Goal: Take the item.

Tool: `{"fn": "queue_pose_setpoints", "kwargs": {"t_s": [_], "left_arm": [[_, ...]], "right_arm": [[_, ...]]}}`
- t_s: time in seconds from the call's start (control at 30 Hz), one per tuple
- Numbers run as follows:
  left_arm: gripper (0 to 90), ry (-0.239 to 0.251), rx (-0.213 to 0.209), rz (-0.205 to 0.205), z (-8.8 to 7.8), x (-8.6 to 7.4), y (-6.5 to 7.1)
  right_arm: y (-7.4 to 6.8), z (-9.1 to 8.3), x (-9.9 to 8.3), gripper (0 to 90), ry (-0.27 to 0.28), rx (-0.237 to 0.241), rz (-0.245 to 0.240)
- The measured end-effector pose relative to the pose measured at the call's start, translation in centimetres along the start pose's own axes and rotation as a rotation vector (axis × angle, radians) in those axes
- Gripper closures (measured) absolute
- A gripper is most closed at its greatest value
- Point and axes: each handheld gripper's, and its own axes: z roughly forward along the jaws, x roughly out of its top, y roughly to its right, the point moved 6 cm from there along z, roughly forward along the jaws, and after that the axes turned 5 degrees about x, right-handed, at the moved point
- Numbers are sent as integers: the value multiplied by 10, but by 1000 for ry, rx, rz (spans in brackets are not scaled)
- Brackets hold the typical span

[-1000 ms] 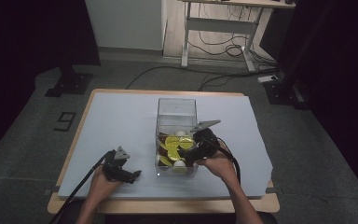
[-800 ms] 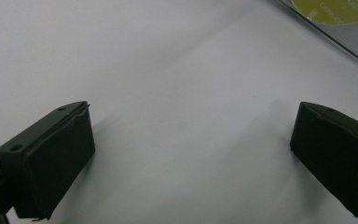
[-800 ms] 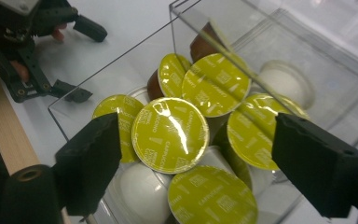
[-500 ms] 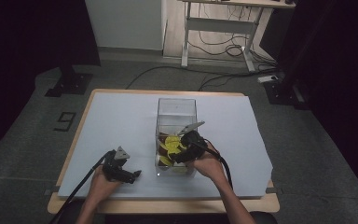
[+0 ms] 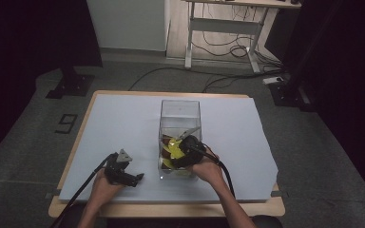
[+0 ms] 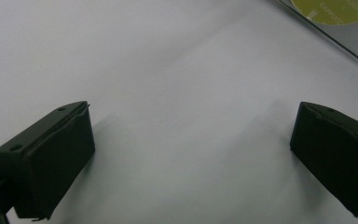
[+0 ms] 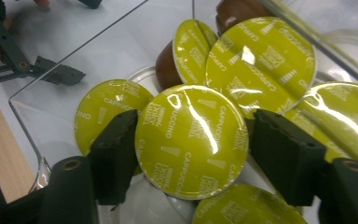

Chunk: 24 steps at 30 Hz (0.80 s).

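Lowered into the box (image 5: 180, 114), right gripper (image 7: 191, 149) jaws, closing, apparently pinch capsule (image 7: 191, 141).

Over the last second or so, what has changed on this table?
The right gripper has dipped down into the clear box, and its jaws have just been closing around a coffee capsule with a yellow-green lid, which sits between them; whether the pads press on it yet I cannot tell. The left gripper stayed put on the white sheet, jaws open and empty. The box has not moved.

"CAPPUCCINO" on the yellow capsule lids (image 7: 191, 140); "9" on the floor (image 5: 66, 122)
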Motion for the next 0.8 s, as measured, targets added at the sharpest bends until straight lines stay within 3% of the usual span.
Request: {"fn": "queue_pose_setpoints", "kwargs": {"t_s": [0.4,0.8], "left_arm": [[0,0,-1,-1,0,0,0],[0,1,-1,-1,0,0,0]], "right_arm": [[-3,-1,0,378,-5,-4,-11],[-3,-24,5,379,50,-7,-22]]}}
